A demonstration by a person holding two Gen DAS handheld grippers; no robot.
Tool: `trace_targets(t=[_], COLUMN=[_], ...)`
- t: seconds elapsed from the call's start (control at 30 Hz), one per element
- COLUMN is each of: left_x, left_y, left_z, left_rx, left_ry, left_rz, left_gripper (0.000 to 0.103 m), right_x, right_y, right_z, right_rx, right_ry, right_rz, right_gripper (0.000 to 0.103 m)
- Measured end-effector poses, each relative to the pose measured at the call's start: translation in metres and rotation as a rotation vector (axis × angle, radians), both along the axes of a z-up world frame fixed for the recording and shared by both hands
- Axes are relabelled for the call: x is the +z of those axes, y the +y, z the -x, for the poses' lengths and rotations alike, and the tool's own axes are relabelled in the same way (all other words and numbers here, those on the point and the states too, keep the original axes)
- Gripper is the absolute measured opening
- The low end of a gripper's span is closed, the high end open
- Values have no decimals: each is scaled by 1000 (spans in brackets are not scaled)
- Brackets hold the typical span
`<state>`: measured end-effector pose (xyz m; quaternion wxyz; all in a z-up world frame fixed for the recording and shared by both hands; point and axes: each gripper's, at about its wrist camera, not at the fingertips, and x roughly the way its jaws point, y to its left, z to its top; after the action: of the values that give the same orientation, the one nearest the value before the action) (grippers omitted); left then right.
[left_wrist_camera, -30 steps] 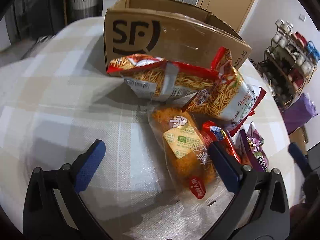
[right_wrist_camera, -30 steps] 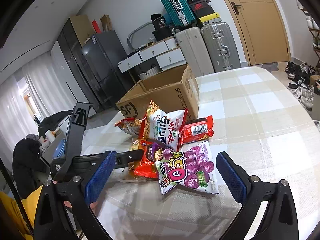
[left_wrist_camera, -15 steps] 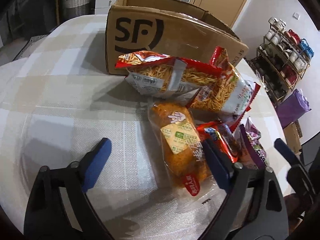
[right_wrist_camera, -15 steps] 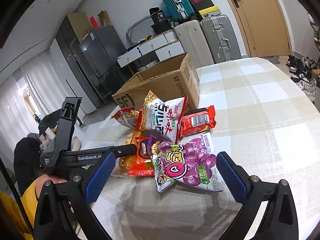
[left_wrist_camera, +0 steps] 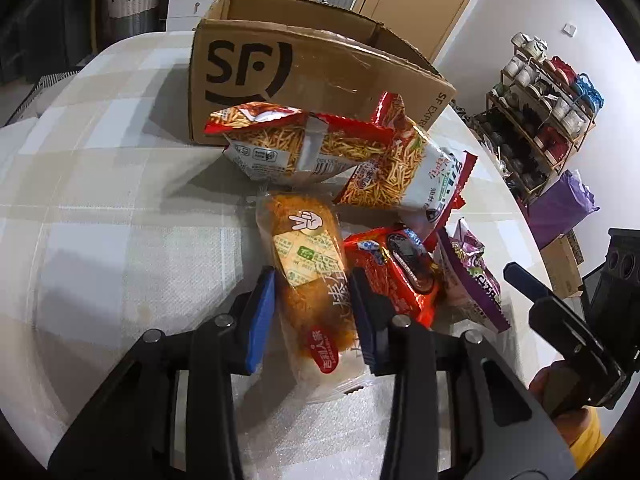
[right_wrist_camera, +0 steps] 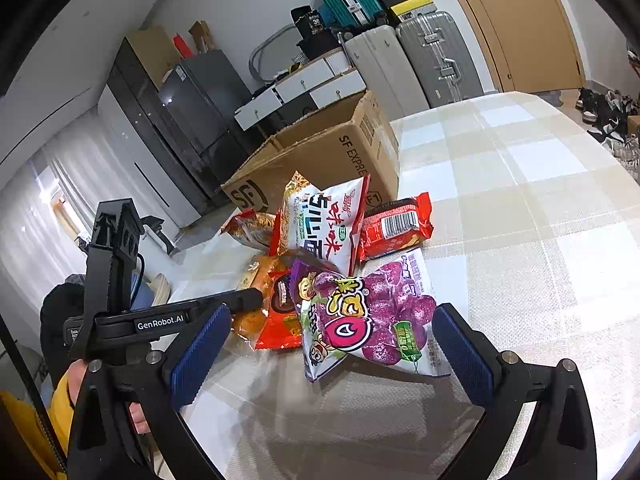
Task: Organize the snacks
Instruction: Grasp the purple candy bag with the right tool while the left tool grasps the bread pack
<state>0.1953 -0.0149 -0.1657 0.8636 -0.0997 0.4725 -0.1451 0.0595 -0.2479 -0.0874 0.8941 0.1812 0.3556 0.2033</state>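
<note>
Checked cloth surface: left gripper fingers just closed, apparently pinching clear-wrapped orange floss bread; right gripper fingers wide, empty.

Snack heap on checked surface: purple grape bag foremost; cardboard box behind; right gripper fingers spread wide.

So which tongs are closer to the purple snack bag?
Right. The right tongs hover open just in front of the purple snack bag, one pad on each side. The left tongs are past it, shut on the bread packet.
</note>
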Motion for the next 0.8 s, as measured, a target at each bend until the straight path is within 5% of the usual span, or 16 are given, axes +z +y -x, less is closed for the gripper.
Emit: trace_targets(t=[0.37, 0.7, 0.8], left_x=[6, 14, 14], left_y=[27, 46, 51], left_z=[34, 65, 71], left_rx=[19, 33, 41], left_ry=[-9, -41, -41], left_rz=[7, 32, 33], left_gripper=[32, 32, 32], right_x=[1, -12, -16], right_y=[1, 16, 15], right_z=[1, -20, -27], right_rx=[-6, -37, -52], right_ry=[-7, 115, 144], right_rz=[15, 162, 176], right_gripper=[102, 102, 95])
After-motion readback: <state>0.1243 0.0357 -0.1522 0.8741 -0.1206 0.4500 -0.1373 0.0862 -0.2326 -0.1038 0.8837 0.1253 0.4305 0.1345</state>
